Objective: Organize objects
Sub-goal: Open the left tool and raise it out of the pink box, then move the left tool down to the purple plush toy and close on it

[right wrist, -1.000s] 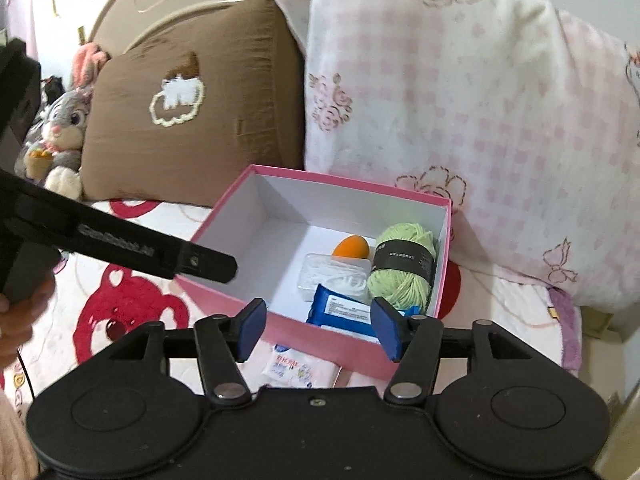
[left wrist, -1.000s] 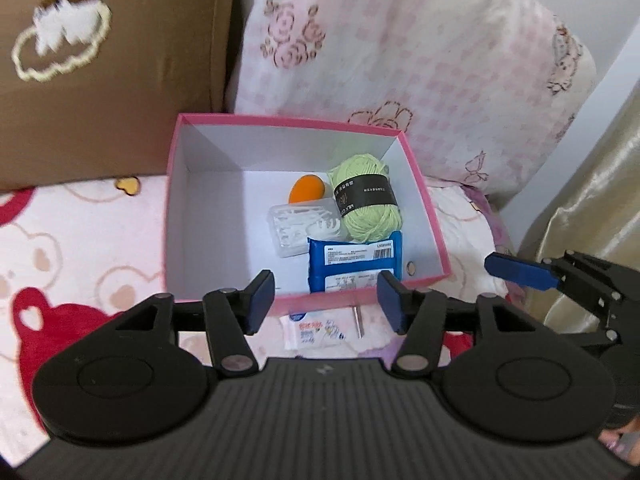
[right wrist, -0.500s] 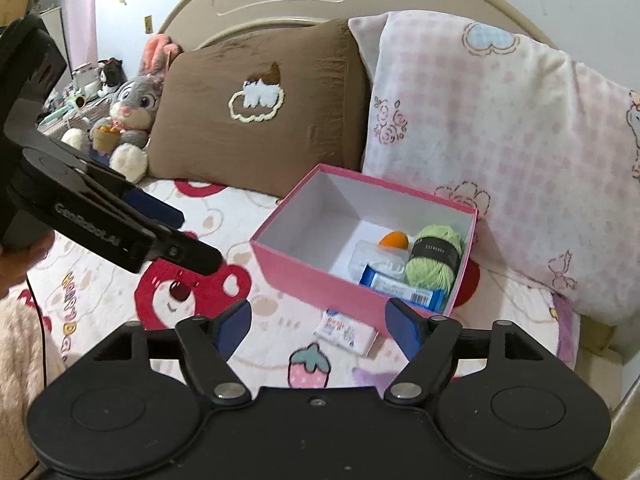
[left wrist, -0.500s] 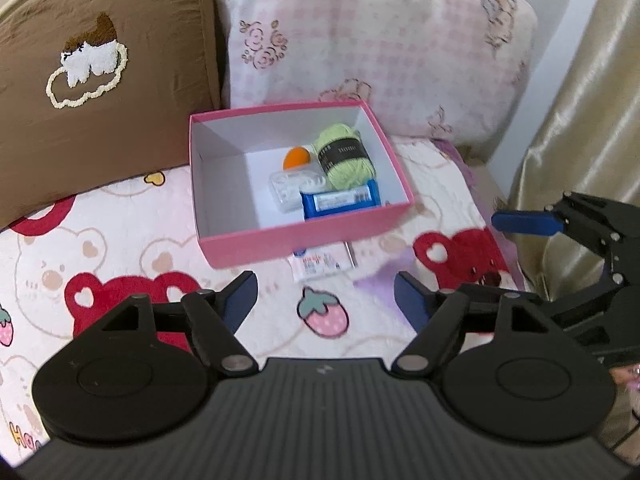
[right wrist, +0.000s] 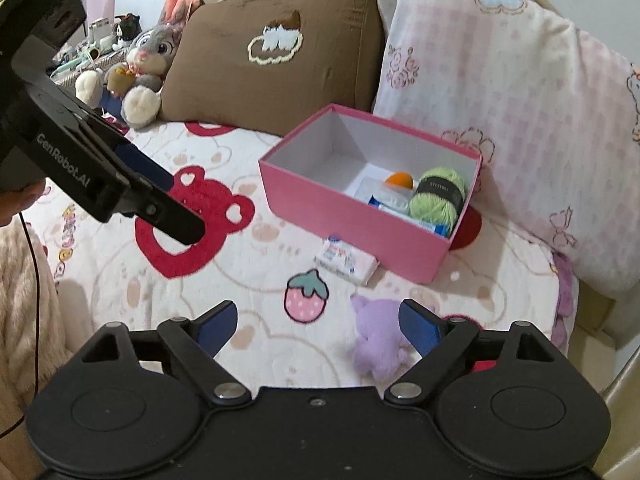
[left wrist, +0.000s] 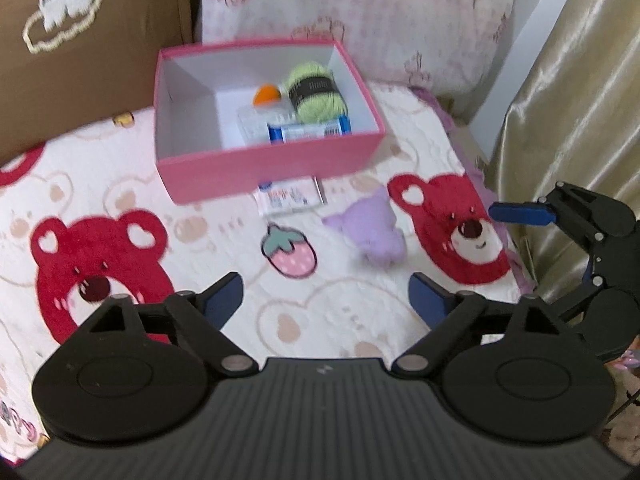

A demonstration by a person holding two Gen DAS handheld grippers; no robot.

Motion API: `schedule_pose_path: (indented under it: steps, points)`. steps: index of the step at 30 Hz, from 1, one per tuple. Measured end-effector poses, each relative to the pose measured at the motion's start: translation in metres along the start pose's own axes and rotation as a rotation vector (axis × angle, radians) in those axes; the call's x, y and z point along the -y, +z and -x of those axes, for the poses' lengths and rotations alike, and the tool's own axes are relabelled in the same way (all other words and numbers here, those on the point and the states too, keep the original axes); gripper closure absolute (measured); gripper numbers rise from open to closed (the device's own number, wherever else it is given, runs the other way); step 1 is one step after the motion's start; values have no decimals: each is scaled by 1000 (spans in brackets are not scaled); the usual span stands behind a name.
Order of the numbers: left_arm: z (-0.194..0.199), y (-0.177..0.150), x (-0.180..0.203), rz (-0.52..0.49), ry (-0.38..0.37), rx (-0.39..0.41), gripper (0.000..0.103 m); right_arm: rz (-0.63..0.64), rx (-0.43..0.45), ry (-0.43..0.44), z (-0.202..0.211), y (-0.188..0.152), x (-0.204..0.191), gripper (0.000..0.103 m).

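Now, by item:
Left gripper (left wrist: 326, 294): jaws spread wide with nothing between them, hovering over the bear-print blanket (left wrist: 120, 208).
Right gripper (right wrist: 318, 322): jaws likewise wide apart and holding nothing.
Small purple plush toy (right wrist: 378, 346): on the blanket just inside the right gripper's right fingertip, partly hidden by it; whether they touch cannot be told. From the left gripper it lies ahead, toward its right finger.
Pink cardboard box with white inside (left wrist: 264, 168): well ahead of both grippers, open-topped, in front of the pillows.
Box contents: light green yarn ball with black band (right wrist: 438, 196), small orange round object (right wrist: 398, 180), clear plastic case (left wrist: 256, 126), blue packet (left wrist: 308, 132).
White printed sachet (right wrist: 346, 260): flat on the blanket, just beside the box's near wall.
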State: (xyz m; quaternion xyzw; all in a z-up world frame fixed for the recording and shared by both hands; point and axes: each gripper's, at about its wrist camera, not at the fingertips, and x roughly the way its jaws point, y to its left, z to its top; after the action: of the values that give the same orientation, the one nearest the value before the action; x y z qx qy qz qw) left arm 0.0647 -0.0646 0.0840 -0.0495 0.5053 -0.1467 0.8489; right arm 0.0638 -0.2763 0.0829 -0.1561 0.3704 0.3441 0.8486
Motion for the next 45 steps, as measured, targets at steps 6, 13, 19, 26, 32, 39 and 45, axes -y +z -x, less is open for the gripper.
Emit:
schedule_pose_path:
  steps: [6, 13, 19, 26, 32, 39, 45]
  points:
    - [-35, -17, 4, 13, 5, -8, 9, -7, -7, 26, -16, -22, 9, 12]
    - [-75, -28, 3, 81, -52, 41, 9, 25, 14, 9, -45, -46, 22, 12]
    - [-116, -27, 11, 85, -55, 117, 9, 68, 23, -49, -87, -77, 38, 12]
    - [-164, -29, 22, 117, -108, 151, 9, 3, 84, -49, -117, -96, 55, 12]
    - [-201, -27, 26, 169, -137, 141, 9, -11, 114, -63, -136, -105, 60, 12]
    - [-236, -20, 22, 183, -115, 95, 12, -58, 129, -18, -154, -113, 66, 13]
    - [-242, -20, 19, 206, -128, 105, 14, -116, 111, -11, -164, -117, 67, 15]
